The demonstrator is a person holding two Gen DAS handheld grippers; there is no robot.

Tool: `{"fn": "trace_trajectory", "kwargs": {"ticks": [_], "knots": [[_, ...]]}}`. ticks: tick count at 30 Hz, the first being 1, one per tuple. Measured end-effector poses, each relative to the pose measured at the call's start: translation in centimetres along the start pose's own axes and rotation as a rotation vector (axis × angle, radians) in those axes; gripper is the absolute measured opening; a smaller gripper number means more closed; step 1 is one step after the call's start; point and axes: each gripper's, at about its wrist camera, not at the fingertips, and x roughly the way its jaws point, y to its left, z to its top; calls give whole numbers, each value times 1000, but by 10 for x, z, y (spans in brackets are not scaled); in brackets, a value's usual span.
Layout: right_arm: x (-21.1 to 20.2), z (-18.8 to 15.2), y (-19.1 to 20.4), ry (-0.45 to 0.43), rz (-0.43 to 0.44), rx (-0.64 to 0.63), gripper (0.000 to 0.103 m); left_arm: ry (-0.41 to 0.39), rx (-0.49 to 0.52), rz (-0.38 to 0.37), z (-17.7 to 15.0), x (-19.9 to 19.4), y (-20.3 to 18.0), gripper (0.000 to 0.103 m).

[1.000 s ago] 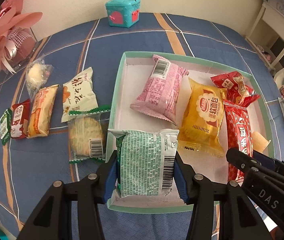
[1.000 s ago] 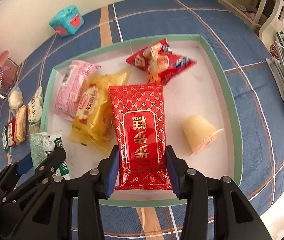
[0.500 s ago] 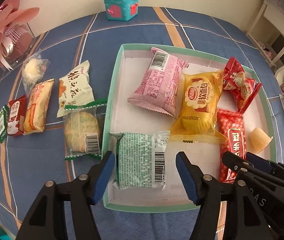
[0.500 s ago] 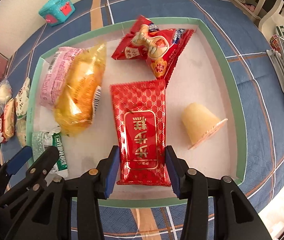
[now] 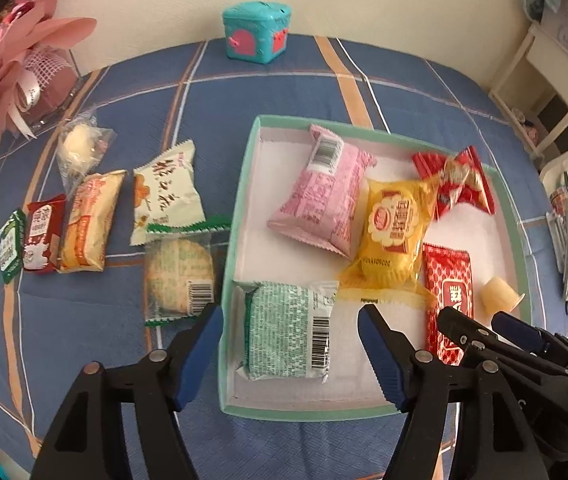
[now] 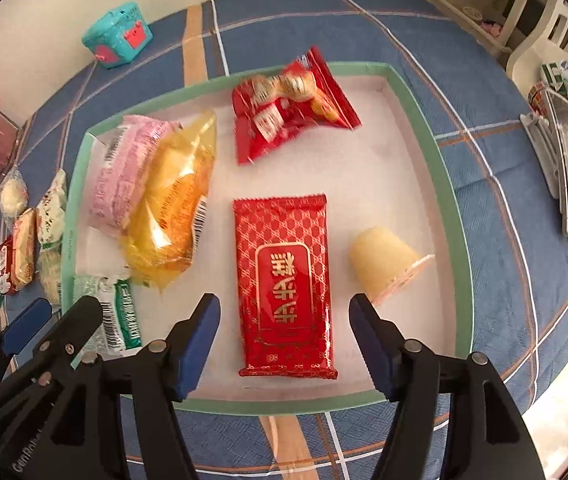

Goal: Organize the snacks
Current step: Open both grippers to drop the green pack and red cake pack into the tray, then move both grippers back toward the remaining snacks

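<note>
Here, red packet (image 6: 286, 286) lies flat, glossy, gold-lettered.

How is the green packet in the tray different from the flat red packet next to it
The green packet is wider and puffier, with its barcode side up; the flat red packet is slim, with gold lettering up. The green packet lies by the tray's left wall, the red packet nearer the middle. Both lie flat, released between open pads.
</note>
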Motion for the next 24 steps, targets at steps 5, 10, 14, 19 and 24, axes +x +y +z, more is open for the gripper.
{"fn": "trace_trajectory", "kwargs": {"ticks": [5, 10, 14, 19, 24], "knots": [[-9, 0, 10, -34, -10, -24, 88, -26, -56, -1, 6, -9, 19, 79], [-10, 1, 14, -50, -13, -42, 88, -46, -117, 20, 10, -15, 41, 81], [-13, 1, 14, -58, -15, -52, 88, -53, -171, 48, 11, -17, 58, 87], [-3, -4, 26, -60, -11, -64, 89, -63, -236, 69, 11, -15, 82, 98], [-1, -8, 36, -66, -1, -77, 100, -89, -272, 119, 8, -18, 101, 103]]}}
